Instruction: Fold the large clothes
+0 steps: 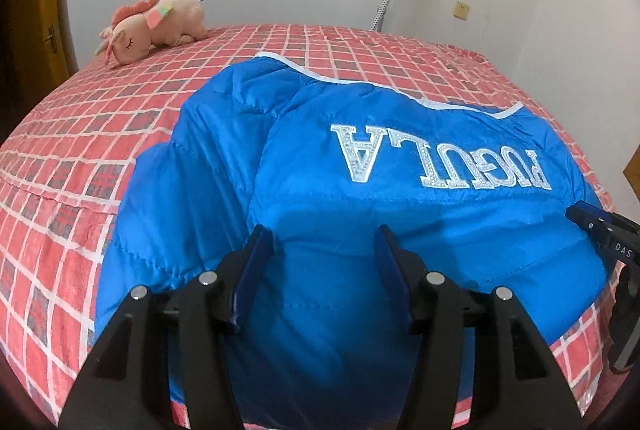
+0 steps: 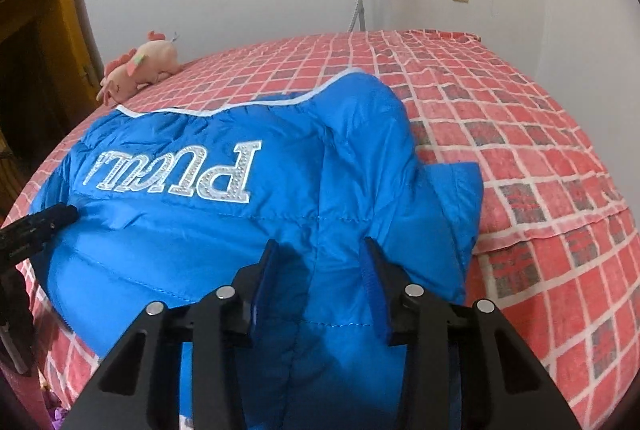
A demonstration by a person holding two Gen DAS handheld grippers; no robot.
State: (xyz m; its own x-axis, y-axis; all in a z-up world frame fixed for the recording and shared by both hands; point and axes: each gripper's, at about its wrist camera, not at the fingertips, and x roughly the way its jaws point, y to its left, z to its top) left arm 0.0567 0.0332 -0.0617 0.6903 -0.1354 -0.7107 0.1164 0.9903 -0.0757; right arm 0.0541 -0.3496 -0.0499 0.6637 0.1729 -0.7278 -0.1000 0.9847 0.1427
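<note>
Jacket (image 1: 360,214) lies spread on your checked bed (image 1: 80,158), its near hem cut off below both views, while your left gripper (image 1: 326,250) and right gripper (image 2: 318,262) hover wide apart above it, holding nothing.

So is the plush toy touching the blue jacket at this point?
Apart. The left wrist view shows the plush toy near the bed's far corner, with checkered bedspread showing between it and the blue jacket.
</note>
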